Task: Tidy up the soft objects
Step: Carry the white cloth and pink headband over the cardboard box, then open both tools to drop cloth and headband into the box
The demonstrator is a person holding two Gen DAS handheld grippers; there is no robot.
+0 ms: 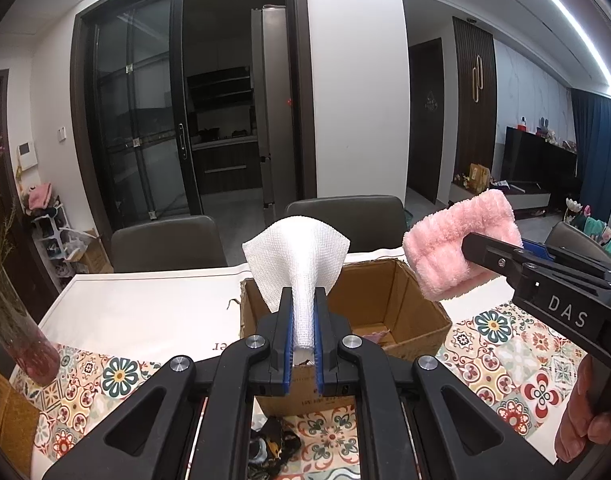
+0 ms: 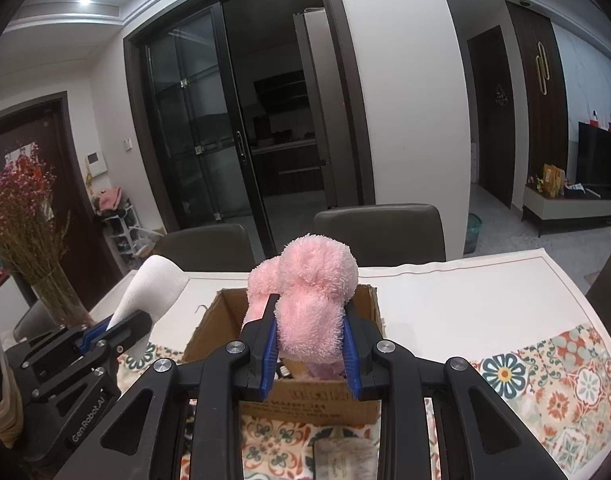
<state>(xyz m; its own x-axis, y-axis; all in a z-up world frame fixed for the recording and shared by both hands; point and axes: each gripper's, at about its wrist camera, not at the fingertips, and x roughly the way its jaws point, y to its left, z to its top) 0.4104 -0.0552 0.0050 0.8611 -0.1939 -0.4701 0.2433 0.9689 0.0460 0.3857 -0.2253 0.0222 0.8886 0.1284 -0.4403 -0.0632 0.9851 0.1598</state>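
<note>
My left gripper (image 1: 304, 312) is shut on a white woven cloth (image 1: 295, 258) and holds it upright above the near edge of an open cardboard box (image 1: 417, 316). My right gripper (image 2: 308, 320) is shut on a fluffy pink cloth (image 2: 311, 280) and holds it above the same box (image 2: 209, 328). In the left wrist view the right gripper (image 1: 475, 248) and pink cloth (image 1: 453, 244) hang over the box's right side. In the right wrist view the left gripper (image 2: 123, 326) and white cloth (image 2: 149, 288) are to the left of the box.
The box stands on a table with a patterned floral cloth (image 1: 505, 344) and a white runner (image 1: 145, 304). A glass vase of dried flowers (image 2: 45, 248) stands at the left. Two grey chairs (image 1: 165, 240) stand behind the table. A dark crumpled item (image 1: 273, 440) lies below the left gripper.
</note>
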